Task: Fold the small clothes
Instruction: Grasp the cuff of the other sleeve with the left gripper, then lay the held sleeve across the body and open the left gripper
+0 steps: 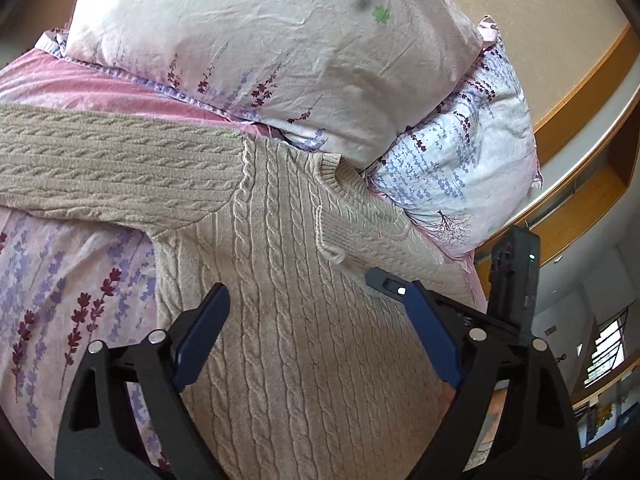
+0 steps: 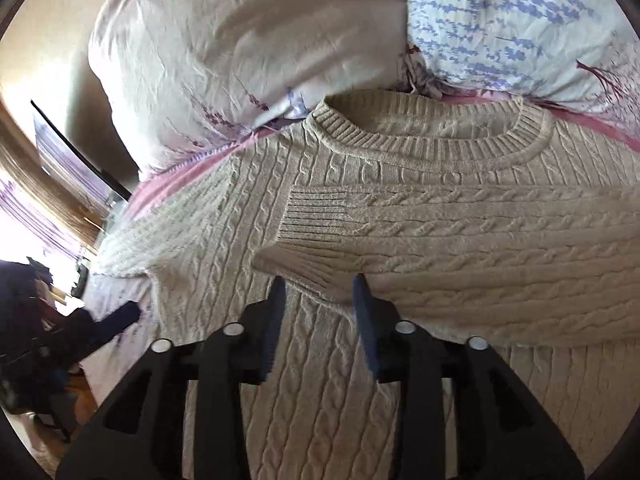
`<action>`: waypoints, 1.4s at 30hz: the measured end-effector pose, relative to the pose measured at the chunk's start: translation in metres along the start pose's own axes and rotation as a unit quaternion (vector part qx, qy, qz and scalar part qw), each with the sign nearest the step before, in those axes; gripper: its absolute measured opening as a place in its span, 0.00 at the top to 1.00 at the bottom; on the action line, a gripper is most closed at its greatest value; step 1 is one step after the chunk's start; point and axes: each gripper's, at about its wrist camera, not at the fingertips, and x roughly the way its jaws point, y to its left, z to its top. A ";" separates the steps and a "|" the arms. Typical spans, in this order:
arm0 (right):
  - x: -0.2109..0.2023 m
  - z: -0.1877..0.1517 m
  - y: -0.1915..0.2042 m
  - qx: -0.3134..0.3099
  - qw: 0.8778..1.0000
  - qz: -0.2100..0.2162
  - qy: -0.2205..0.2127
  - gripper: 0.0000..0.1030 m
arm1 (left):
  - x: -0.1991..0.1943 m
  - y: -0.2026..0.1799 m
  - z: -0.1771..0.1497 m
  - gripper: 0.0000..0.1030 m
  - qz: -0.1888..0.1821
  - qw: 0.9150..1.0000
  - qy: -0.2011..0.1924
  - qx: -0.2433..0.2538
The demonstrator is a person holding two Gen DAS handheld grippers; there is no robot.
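Observation:
A beige cable-knit sweater (image 1: 280, 280) lies flat on the bed, collar toward the pillows. One sleeve stretches out to the left in the left wrist view. The other sleeve (image 2: 460, 248) lies folded across the chest, its ribbed cuff (image 2: 316, 212) near the middle. My left gripper (image 1: 304, 300) is open and empty, hovering over the sweater's body. My right gripper (image 2: 320, 292) has its jaws a modest gap apart with the lower edge of the folded sleeve between the fingertips. The right gripper also shows in the left wrist view (image 1: 512, 280), and the left gripper in the right wrist view (image 2: 116, 320).
Two floral pillows (image 1: 260, 40) (image 1: 460, 152) are stacked just behind the collar. A pink and lavender-print bedspread (image 1: 60, 280) lies under the sweater. A wooden shelf (image 1: 580, 92) and a window are off to the right of the bed.

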 end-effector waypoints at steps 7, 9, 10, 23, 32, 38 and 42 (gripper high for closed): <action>-0.115 -0.026 -0.123 0.227 0.968 0.031 -0.108 0.55 | 0.054 -0.018 0.008 0.40 -0.043 0.995 0.072 -0.059; -0.140 -0.042 -0.167 0.304 0.943 0.021 -0.135 0.55 | 0.069 -0.022 0.008 0.45 -0.041 0.993 0.087 -0.071; -0.149 -0.049 -0.186 0.330 0.933 0.017 -0.145 0.55 | 0.077 -0.023 0.007 0.46 -0.038 0.992 0.095 -0.079; -0.143 -0.074 -0.254 0.430 0.888 -0.012 -0.160 0.64 | 0.119 -0.021 0.018 0.67 0.020 0.990 0.089 -0.109; -0.144 -0.078 -0.278 0.452 0.869 -0.021 -0.200 0.85 | 0.130 -0.010 0.024 0.92 0.026 0.991 0.078 -0.106; -0.164 -0.072 -0.243 0.366 0.899 -0.020 -0.238 0.92 | 0.101 -0.014 0.038 0.93 0.016 0.998 0.029 -0.057; -0.149 -0.075 -0.238 0.358 0.912 -0.056 -0.195 0.92 | 0.100 0.004 0.038 0.93 0.050 0.997 0.029 -0.048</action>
